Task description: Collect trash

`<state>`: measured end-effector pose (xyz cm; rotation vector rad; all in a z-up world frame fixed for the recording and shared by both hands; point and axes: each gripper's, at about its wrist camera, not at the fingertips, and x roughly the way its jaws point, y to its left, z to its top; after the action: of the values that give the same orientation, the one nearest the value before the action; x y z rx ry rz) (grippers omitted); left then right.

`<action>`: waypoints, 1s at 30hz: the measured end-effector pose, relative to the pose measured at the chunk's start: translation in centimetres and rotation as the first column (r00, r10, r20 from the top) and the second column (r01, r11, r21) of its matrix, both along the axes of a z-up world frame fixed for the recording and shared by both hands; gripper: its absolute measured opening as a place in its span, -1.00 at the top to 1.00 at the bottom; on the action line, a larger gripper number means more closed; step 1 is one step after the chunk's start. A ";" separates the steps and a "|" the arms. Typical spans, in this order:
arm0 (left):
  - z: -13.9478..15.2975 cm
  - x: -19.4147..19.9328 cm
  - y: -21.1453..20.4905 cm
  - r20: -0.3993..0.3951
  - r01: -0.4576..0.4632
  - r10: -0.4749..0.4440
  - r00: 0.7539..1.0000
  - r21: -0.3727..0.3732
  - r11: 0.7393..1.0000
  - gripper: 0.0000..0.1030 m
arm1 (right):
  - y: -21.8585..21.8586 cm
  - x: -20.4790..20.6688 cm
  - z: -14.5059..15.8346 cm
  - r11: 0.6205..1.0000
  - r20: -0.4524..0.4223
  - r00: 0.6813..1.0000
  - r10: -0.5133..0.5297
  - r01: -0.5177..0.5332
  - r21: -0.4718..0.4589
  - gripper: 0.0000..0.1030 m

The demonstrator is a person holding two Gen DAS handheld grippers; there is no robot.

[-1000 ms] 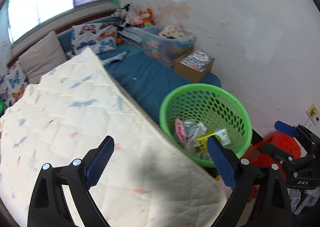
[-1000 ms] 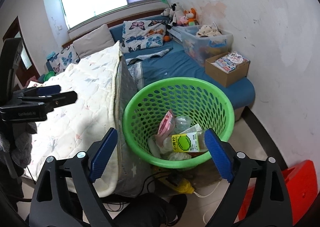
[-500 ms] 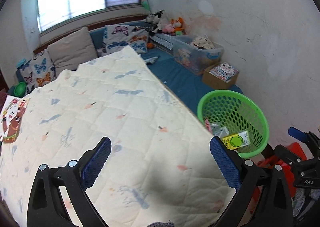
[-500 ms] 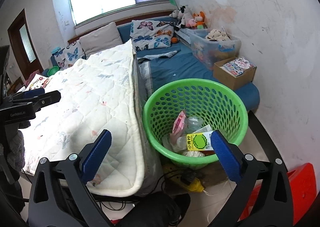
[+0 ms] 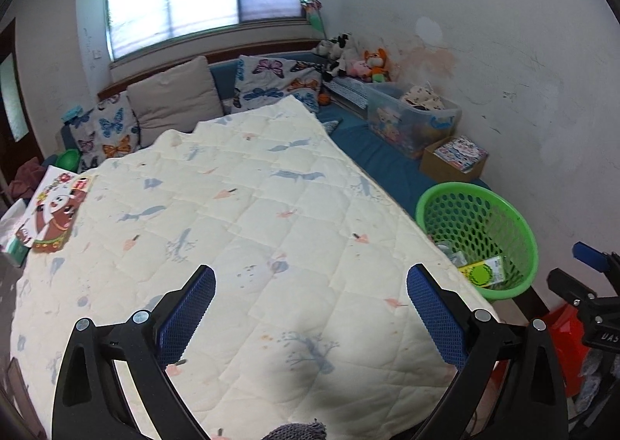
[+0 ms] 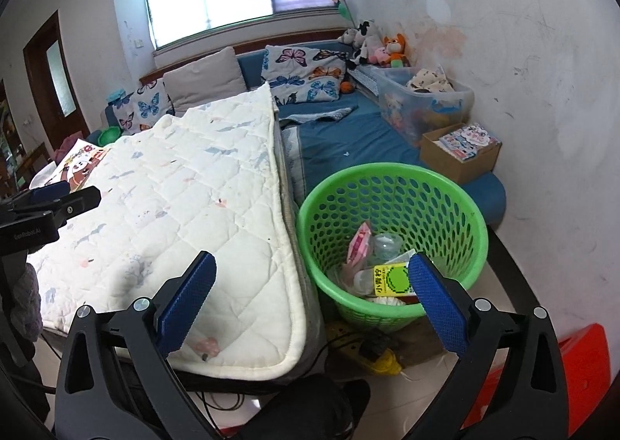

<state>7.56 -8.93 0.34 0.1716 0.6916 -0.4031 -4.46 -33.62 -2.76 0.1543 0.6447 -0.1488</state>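
A green perforated basket (image 6: 387,168) stands on the floor by the mattress corner. It holds a yellow-green drink carton (image 6: 391,279), a pink wrapper (image 6: 358,242) and a clear plastic bottle (image 6: 383,246). My right gripper (image 6: 312,257) hovers open and wide above the basket's near left side, nothing between its fingers. My left gripper (image 5: 310,277) is open and bare over the cream quilt (image 5: 252,226). In the left wrist view the basket (image 5: 465,187) sits at the right with the carton (image 5: 482,273) inside, and the right gripper (image 5: 593,285) pokes in at the right edge.
A cartoon picture box (image 5: 54,211) lies at the quilt's left edge. On the blue mattress (image 6: 348,145) by the wall are a clear storage bin (image 6: 426,102) and a cardboard box (image 6: 461,153). A yellow power strip (image 6: 372,354) and a red stool (image 6: 581,362) are on the floor.
The left wrist view swung left from the basket across the quilt, so the basket slid to the right. The right gripper's jaws widened slightly and it drew back a little from the basket.
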 end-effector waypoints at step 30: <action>0.9 -1.7 5.4 0.080 -0.234 0.232 0.969 0.014 0.972 -0.86 | 5.1 2.3 0.6 0.987 0.037 0.987 0.157 -0.156 -0.042 -0.92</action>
<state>5.82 -3.52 1.23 0.1255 0.6319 -0.1619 -2.21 -28.53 -2.18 0.0684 0.6109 -0.0069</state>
